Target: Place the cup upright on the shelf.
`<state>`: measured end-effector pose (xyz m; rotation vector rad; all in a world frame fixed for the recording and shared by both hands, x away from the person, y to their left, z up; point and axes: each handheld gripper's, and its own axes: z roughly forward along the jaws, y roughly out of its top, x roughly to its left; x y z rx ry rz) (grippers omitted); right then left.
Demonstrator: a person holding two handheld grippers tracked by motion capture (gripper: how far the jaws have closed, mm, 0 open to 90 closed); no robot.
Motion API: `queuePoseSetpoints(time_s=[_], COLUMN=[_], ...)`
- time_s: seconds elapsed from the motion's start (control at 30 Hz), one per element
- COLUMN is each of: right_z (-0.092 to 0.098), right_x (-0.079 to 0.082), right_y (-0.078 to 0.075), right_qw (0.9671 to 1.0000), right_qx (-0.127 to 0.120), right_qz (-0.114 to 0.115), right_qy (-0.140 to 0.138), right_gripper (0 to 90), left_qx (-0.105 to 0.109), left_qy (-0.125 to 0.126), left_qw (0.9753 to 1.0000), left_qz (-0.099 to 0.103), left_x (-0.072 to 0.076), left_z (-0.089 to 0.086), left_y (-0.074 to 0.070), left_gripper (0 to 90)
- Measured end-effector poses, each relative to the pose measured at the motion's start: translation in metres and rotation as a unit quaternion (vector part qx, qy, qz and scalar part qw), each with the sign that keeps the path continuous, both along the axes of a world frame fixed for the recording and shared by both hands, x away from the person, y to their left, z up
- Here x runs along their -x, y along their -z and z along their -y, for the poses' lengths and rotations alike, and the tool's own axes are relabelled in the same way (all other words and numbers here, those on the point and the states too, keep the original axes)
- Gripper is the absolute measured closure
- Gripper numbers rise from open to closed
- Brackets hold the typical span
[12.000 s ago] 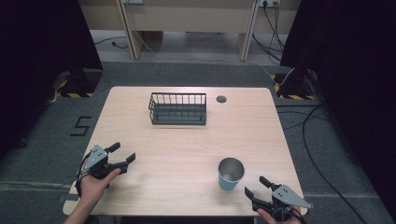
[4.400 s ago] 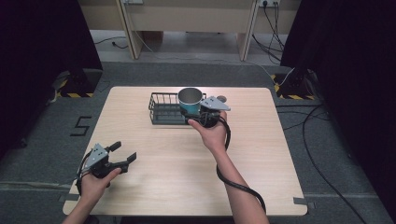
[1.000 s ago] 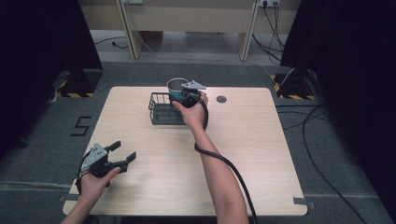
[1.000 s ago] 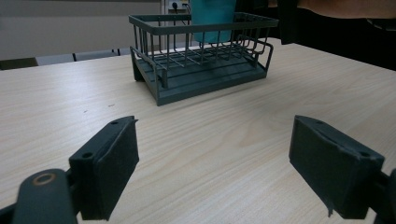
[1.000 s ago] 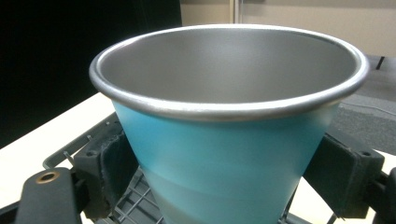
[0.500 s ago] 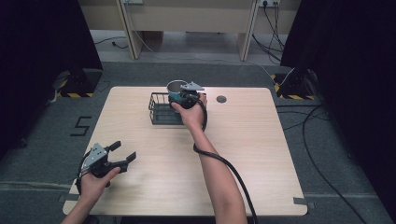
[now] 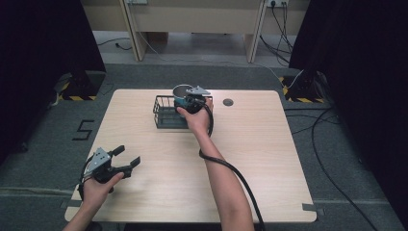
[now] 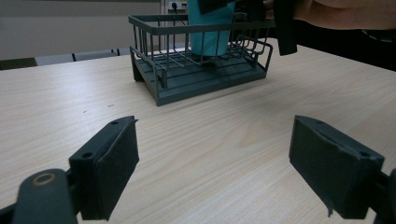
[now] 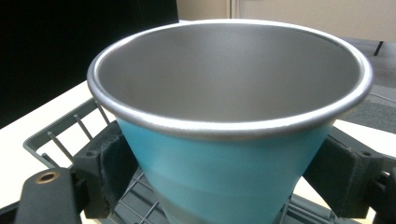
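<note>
One blue cup, upright, long axis vertical, steel-lined mouth facing up, seen inside the wire basket toward its right end in the left gripper view. Clamped on both sides by the right gripper, pads pressed to the blue wall below the rim in the right gripper view. One basket only, set near the far edge of the table, wire walls close around the cup's lower part. Left gripper at the near-left corner, jaws wide apart over bare wood, holding nothing. Wide open tabletop between basket and near edge. One small dark disc right of the basket.
</note>
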<state>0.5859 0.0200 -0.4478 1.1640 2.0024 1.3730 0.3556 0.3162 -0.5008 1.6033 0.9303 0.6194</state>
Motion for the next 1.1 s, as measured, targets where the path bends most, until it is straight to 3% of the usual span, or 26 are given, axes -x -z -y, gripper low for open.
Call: queuePoseSetpoints(time_s=[0.3, 0.63, 1.1], right_z=[-0.001, -0.001, 0.002], right_x=[0.001, 0.006, 0.016], right_y=[0.000, -0.001, -0.001], right_qw=[0.9999, 0.9999, 0.9999], right_qx=[0.006, -0.003, -0.013], right_qz=[-0.003, 0.006, 0.002], right_qy=[-0.008, -0.008, -0.003], right_gripper=[16.7, 14.9, 15.1], left_qx=[0.000, 0.000, -0.001], left_qy=[0.001, 0.001, 0.002], left_qw=[1.0000, 1.0000, 1.0000], left_qz=[-0.002, -0.002, -0.002], left_x=[0.000, 0.000, 0.000], left_z=[0.000, 0.001, 0.001], left_y=[0.000, 0.000, 0.000], left_gripper=[15.2, 15.1, 15.1])
